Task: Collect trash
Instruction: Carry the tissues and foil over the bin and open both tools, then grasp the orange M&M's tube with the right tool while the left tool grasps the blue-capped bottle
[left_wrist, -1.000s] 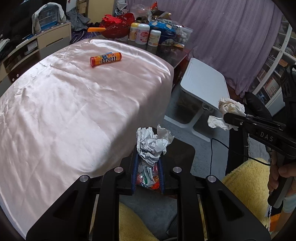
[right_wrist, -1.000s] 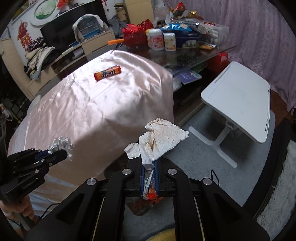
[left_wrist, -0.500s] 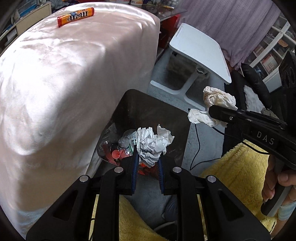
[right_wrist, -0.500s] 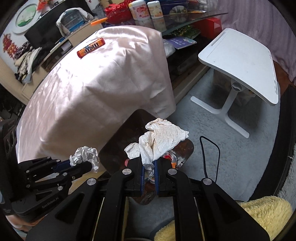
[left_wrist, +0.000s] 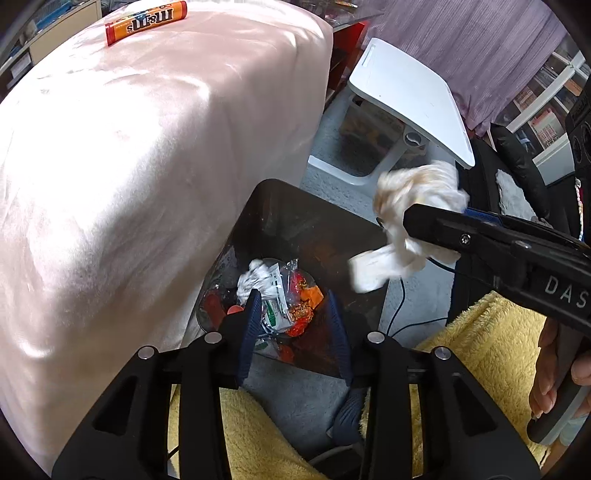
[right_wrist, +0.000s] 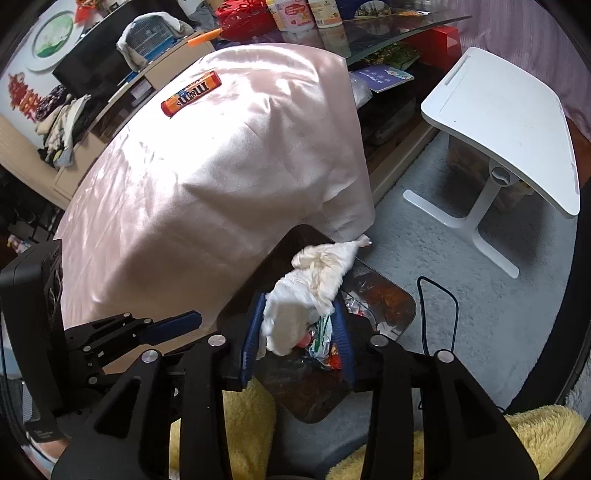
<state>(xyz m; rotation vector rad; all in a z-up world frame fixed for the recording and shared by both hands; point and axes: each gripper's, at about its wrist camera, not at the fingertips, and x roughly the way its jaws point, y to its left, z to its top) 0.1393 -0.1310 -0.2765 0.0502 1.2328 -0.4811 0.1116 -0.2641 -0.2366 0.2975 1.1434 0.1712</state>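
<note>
Our left gripper (left_wrist: 291, 317) is spread wide and empty; its crumpled white paper ball (left_wrist: 255, 282) lies in the dark trash bin (left_wrist: 295, 221) below. Our right gripper (right_wrist: 297, 332) gapes too, the soiled white tissue (right_wrist: 314, 284) slipping out over the bin. Ahead on the pink satin tabletop (left_wrist: 147, 147), the orange candy tube (left_wrist: 146, 22) remains to collect.
</note>
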